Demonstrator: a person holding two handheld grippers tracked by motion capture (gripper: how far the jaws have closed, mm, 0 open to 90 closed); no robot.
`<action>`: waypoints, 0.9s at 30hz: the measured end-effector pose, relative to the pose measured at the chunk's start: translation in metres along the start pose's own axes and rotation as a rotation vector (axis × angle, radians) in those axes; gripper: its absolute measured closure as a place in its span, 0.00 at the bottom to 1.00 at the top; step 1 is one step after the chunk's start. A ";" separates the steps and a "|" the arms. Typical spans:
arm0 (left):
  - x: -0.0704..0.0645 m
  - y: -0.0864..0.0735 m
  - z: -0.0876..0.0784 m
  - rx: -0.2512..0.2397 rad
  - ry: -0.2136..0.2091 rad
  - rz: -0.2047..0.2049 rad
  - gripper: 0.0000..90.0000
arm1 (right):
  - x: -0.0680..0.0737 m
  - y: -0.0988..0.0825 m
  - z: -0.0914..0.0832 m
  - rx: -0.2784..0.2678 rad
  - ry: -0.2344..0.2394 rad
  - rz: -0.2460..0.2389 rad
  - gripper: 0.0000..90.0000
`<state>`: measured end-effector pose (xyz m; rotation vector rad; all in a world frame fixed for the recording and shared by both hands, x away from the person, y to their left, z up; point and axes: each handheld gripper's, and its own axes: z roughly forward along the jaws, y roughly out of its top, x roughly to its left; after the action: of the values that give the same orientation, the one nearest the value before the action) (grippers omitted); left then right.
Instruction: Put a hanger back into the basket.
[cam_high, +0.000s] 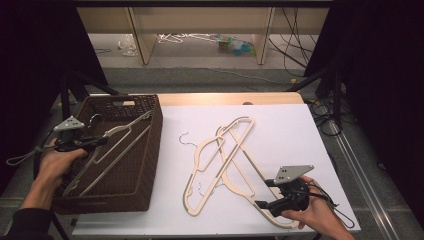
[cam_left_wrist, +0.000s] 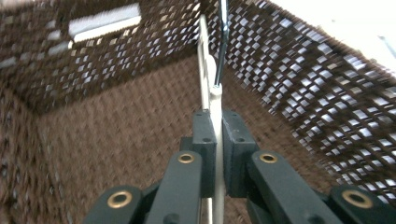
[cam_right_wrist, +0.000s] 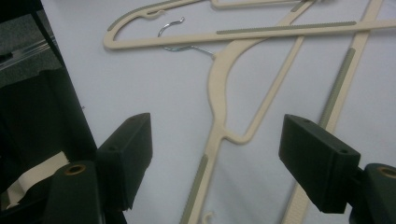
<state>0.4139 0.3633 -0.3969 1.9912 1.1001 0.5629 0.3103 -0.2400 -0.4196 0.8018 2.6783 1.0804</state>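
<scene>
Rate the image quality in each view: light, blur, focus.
High view: the white table is evenly lit, the surroundings fall into black, and the image is slightly soft. Left gripper view: the basket weave is smeared with motion blur and glints, while the left gripper clamped on the hanger stays sharper. Right gripper view: the hangers are fairly sharp, with a dark left edge.

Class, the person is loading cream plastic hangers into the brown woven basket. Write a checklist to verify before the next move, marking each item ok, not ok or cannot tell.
1. Left tool shut on the cream plastic hanger: ok.
2. Held hanger inside the brown woven basket: ok.
3. Held hanger resting on the basket floor: cannot tell.
4. Right tool open, holding nothing: ok.
5. Right tool above the cream hangers on the white table: ok.
6. Table hangers untangled: not ok, they overlap.
</scene>
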 end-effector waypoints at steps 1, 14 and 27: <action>0.003 0.000 -0.001 0.012 0.023 0.026 0.90 | 0.000 0.000 0.000 -0.006 -0.006 -0.004 0.30; -0.010 0.004 -0.022 0.044 0.202 -0.058 0.56 | -0.001 -0.001 0.002 0.000 0.000 -0.005 0.30; -0.102 0.024 -0.034 -0.153 0.030 -0.059 0.34 | 0.000 -0.002 0.006 -0.021 -0.017 0.016 0.29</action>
<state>0.3488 0.2834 -0.3584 1.8186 1.0964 0.6283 0.3109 -0.2375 -0.4257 0.8270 2.6469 1.0984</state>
